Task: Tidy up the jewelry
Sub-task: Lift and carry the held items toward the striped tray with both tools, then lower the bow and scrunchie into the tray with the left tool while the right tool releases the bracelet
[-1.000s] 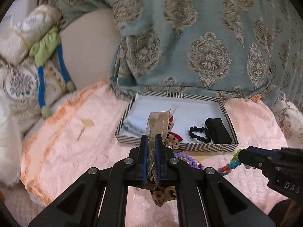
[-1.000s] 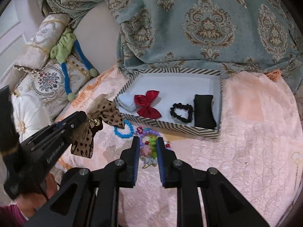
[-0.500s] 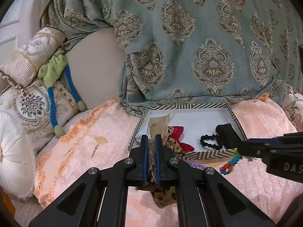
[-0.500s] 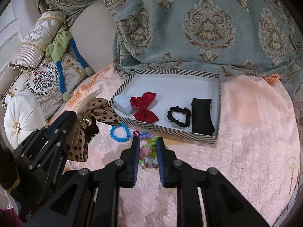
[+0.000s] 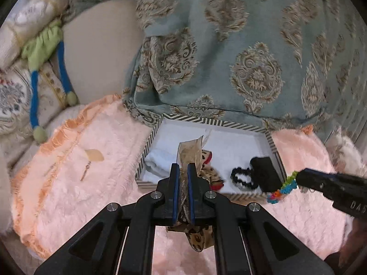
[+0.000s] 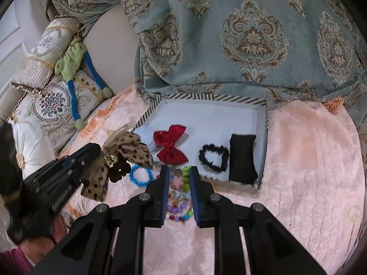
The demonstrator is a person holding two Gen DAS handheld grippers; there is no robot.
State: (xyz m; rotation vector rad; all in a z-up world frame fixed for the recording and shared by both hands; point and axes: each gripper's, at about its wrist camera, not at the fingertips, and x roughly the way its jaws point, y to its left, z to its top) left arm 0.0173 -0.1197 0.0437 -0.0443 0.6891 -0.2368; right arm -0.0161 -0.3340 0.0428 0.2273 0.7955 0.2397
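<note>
My left gripper point(image 5: 183, 171) is shut on a leopard-print bow point(image 5: 190, 158) and holds it above the near edge of the striped box point(image 5: 215, 123). The same bow shows in the right wrist view point(image 6: 128, 151) just left of the box point(image 6: 206, 97). My right gripper point(image 6: 179, 174) is shut on a multicoloured bead bracelet point(image 6: 179, 197), seen at its tip in the left wrist view point(image 5: 283, 189). In the box lie a red bow point(image 6: 170, 146), a black scrunchie point(image 6: 213, 158), a black pouch point(image 6: 243, 160) and a white cloth point(image 5: 158, 162).
A blue bead bracelet point(image 6: 140, 175) lies on the pink blanket point(image 6: 309, 160) in front of the box. A teal patterned curtain point(image 6: 229, 34) hangs behind. Cushions point(image 6: 50, 96) are stacked at the left. A small earring point(image 5: 86, 171) lies on the blanket at the left.
My left gripper has carried the leopard bow forward, closer over the box's near left part. My right gripper has lifted the bead bracelet towards the box's front edge.
</note>
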